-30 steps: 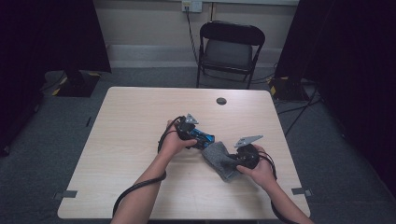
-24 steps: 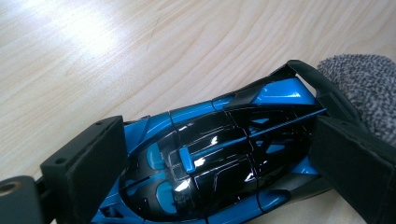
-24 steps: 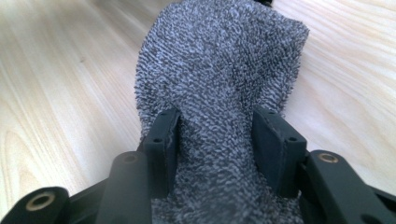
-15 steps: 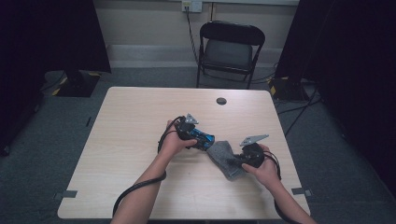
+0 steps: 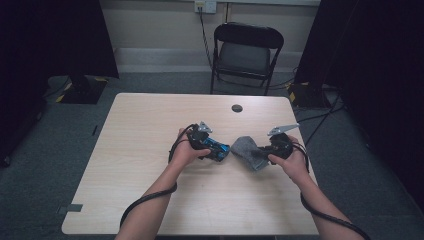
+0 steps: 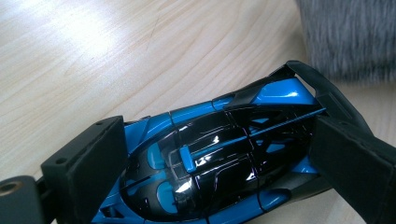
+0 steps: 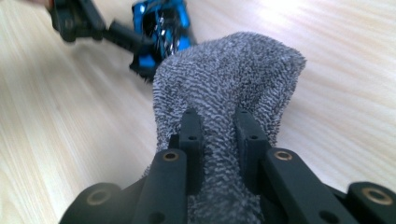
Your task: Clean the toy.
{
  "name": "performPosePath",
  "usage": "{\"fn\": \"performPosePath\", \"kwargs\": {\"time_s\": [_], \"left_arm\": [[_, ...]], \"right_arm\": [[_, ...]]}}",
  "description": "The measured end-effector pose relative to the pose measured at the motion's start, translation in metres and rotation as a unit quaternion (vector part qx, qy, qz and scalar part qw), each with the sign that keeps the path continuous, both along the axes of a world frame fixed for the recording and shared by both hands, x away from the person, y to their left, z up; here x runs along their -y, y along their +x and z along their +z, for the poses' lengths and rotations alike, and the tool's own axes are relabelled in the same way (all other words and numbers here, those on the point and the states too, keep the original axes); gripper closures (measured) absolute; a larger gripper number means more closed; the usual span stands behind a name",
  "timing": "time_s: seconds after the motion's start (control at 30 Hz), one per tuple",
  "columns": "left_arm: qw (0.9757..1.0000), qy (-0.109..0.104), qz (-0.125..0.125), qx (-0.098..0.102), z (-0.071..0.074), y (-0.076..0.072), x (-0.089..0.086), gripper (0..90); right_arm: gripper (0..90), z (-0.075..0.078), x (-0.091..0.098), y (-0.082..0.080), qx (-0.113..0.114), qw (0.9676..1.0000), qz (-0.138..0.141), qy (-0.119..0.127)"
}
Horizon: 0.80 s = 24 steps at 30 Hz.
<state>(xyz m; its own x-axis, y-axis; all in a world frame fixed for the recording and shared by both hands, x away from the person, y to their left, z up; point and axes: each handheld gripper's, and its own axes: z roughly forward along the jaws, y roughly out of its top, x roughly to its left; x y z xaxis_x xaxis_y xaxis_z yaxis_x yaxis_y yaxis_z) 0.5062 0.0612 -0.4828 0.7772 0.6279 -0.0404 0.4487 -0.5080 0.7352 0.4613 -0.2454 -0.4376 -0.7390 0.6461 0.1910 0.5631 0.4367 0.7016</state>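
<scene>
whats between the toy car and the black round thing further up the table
Nothing: in the high view, bare wooden tabletop runs from the blue toy car to the black disc.

The high view is dim around its borders: the room beyond the desk falls into near black at the left and right, while the desk top is evenly lit from above, with only soft, short shadows under the forearms. In the left gripper view a bright washed-out patch of glare lies on the wood toward the upper left, and small white highlights glint on the glossy blue toy car; the grey cloth at the top right is smeared with blur. In the right gripper view the cloth is sharp near the jaws, the far car and wood soft, with glare at the top right.
</scene>
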Motion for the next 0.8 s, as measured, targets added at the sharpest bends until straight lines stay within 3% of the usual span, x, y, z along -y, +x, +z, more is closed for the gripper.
{"fn": "performPosePath", "kwargs": {"time_s": [0.1,0.27,0.37,0.6,0.8], "left_arm": [[1.0000,-0.001,-0.001,0.001,0.000,0.000,-0.001,4.4],[1.0000,-0.002,-0.002,0.001,0.000,0.000,-0.001,4.4],[1.0000,-0.003,-0.003,0.002,-0.001,0.000,-0.001,4.4],[1.0000,0.003,-0.005,-0.003,0.001,0.001,0.000,4.4],[1.0000,0.002,-0.005,-0.003,0.001,0.001,0.000,4.4]], "right_arm": [[76.8,0.002,0.008,0.006,0.002,0.9997,-0.016,0.020],[76.9,0.004,0.005,0.020,0.015,0.9994,-0.029,0.013],[76.9,0.002,-0.005,0.031,0.025,0.9994,-0.023,0.007],[76.7,-0.006,-0.039,0.055,0.022,0.9996,-0.005,-0.016],[75.3,-0.014,-0.063,0.074,0.025,0.9994,-0.008,-0.024]]}}
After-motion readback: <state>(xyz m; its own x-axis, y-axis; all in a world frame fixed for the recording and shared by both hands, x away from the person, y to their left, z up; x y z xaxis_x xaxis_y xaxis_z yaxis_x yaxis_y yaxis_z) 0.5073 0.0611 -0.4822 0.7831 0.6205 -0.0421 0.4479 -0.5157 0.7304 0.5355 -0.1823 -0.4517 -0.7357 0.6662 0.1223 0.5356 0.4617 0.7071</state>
